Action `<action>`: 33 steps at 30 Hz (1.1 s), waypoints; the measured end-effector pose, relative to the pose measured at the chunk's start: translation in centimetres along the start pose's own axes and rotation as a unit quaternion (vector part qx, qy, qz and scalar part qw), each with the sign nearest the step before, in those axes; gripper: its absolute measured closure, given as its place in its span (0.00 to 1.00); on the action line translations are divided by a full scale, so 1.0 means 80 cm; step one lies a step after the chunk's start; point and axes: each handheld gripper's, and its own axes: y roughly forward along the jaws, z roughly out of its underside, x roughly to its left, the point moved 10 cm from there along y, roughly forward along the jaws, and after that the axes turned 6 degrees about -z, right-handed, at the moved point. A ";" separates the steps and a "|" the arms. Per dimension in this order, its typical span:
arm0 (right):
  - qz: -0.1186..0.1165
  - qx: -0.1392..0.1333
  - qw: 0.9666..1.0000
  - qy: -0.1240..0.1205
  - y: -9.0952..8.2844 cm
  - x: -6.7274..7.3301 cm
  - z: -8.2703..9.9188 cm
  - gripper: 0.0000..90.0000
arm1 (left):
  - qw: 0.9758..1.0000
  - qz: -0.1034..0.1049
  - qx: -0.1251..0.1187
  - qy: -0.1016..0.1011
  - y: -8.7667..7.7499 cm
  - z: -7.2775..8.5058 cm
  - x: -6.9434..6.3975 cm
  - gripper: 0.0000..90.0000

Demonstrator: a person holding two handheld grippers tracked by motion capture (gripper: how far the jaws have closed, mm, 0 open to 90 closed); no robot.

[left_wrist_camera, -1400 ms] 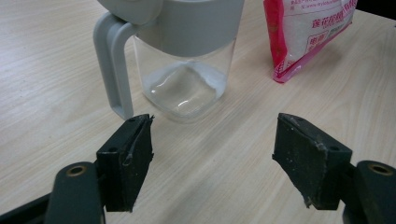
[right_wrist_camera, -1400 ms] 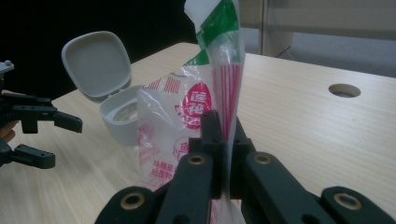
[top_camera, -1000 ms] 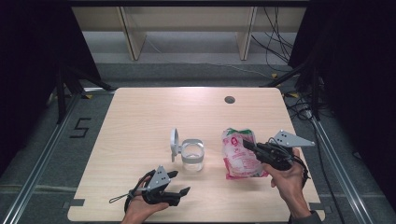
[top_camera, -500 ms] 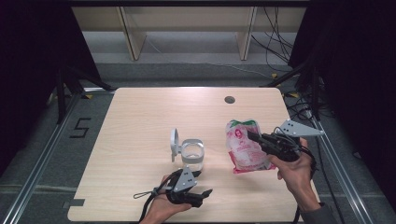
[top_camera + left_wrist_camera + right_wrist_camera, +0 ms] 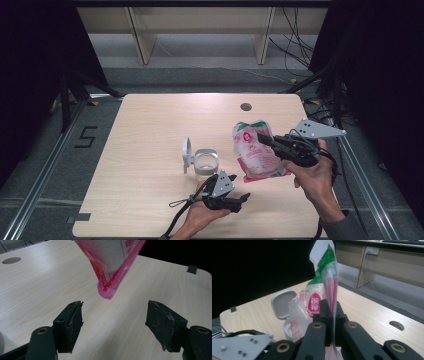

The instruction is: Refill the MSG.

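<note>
A pink, white and green plastic bag [image 5: 255, 150] hangs clear of the table, pinched at its right side by my right gripper [image 5: 262, 139], which is shut on it. In the right gripper view the jaws clamp the bag's [image 5: 322, 290] edge, and the green top stands above them. My left gripper [image 5: 243, 201] lies low near the front edge, open, pointing right toward the bag's bottom. The left gripper view has the bag's pink lower corner [image 5: 112, 272] hanging beyond the open left gripper [image 5: 115, 325], nothing between the pads. A small white tub [image 5: 205, 161] with its lid flipped up stands left of the bag.
The wooden table [image 5: 150, 125] has a round cable hole [image 5: 245, 106] near its far edge. Metal rails run along the floor at both sides, and shelving and cables sit behind the table. A black tab [image 5: 192, 268] marks the table's edge in the left gripper view.
My left gripper slid right along the front edge, ending below the tub and near the bag. My right gripper rose, lifting the bag off the table.
</note>
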 end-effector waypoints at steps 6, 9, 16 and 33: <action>-0.023 0.004 1.000 -0.003 0.009 0.016 -0.001 1.00 | 1.000 -0.024 -0.005 0.007 0.010 -0.003 0.000 0.32; -0.031 0.004 0.999 -0.004 0.016 0.024 0.000 1.00 | 1.000 -0.014 -0.024 0.007 0.012 -0.008 -0.005 0.45; -0.031 0.012 0.999 -0.020 0.026 0.028 0.002 1.00 | 0.998 -0.041 -0.046 -0.013 0.009 -0.008 0.003 0.74; -0.026 -0.004 1.000 -0.009 0.049 0.020 -0.001 1.00 | 0.997 -0.050 -0.056 -0.026 0.010 -0.008 -0.009 0.80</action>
